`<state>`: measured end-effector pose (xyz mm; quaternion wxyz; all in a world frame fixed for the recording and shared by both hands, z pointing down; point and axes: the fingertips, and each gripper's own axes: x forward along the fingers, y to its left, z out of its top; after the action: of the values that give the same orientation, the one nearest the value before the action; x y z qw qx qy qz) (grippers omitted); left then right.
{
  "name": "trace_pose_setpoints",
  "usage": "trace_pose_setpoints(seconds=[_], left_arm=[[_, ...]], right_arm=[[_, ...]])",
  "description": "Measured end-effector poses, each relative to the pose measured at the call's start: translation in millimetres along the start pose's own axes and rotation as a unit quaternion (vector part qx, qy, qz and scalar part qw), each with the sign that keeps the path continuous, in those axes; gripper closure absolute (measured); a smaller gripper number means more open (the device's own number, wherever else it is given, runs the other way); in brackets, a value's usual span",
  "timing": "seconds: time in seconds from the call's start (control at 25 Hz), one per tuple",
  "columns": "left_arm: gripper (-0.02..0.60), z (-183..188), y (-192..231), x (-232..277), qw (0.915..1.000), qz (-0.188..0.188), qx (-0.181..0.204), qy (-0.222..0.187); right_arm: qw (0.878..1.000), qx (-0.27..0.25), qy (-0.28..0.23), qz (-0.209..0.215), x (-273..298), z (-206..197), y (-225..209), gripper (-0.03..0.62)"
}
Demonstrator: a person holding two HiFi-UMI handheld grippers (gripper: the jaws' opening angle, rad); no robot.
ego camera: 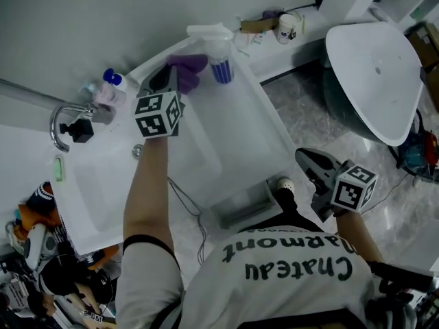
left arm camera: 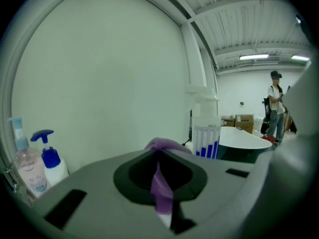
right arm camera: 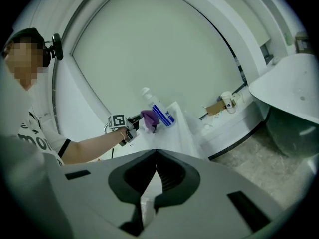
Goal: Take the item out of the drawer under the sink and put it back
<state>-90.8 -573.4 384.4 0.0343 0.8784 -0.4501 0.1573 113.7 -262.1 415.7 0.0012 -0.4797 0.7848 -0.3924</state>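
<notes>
My right tongs (right arm camera: 156,153): clenched on nothing, the tips meeting; held low at my right side, over the marbled floor (ego camera: 309,108).
Drawer (ego camera: 241,208): a shallow grey one, standing out from the front of the cabinet below the surface, just in front of my chest.
Surface (ego camera: 233,136): white and long, running away from me, with the basin (ego camera: 92,184) sunk in to its left.
My left tongs (left arm camera: 158,153): grasping the purple cloth, arm stretched out over the far end of the surface.
Purple cloth (left arm camera: 162,183): pinched as a thin fold between my left tips, its bunched end bulging beyond them; up in the air over the surface, out of the drawer.
Spray bottle (ego camera: 221,64): white trigger head, blue stripes on the body, upright just beside the cloth.
Pump bottles (left arm camera: 42,163): one clear, one with a blue head, by the wall to the left.
Tap (ego camera: 62,118): chrome, curved, behind the basin.
Bathtub (ego camera: 374,81): white, well off to the right.
</notes>
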Motion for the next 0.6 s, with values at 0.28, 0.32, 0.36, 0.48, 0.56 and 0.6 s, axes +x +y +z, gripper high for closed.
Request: trace_pose_setpoints(seconds=[0.28,0.32,0.36,0.48,0.56,0.6], left_arm=[[0.558,-19,15,23,0.9986,0.027,-0.027,0.038],[0.558,-21,17,25,0.9983,0.031,-0.031,0.040],[0.558,-24,18,27,0.9979,0.034,-0.034,0.042],[0.558,-32,22,33,0.9967,0.042,-0.047,0.051],[0.558,-36,23,37,0.9961,0.042,-0.052,0.057],[0.558,-38,23,39,0.9959,0.042,-0.053,0.060]], right_arm=[[1.000,0.008,-0.007,-0.011,-7,0,-9,0.582],[1.000,0.009,-0.006,-0.012,-8,-1,-10,0.582],[1.000,0.009,-0.005,-0.014,-8,-1,-10,0.582],[1.000,0.014,-0.004,-0.017,-10,-2,-13,0.582],[1.000,0.015,-0.004,-0.015,-9,-2,-15,0.582],[1.000,0.014,-0.005,-0.013,-8,-3,-15,0.582]])
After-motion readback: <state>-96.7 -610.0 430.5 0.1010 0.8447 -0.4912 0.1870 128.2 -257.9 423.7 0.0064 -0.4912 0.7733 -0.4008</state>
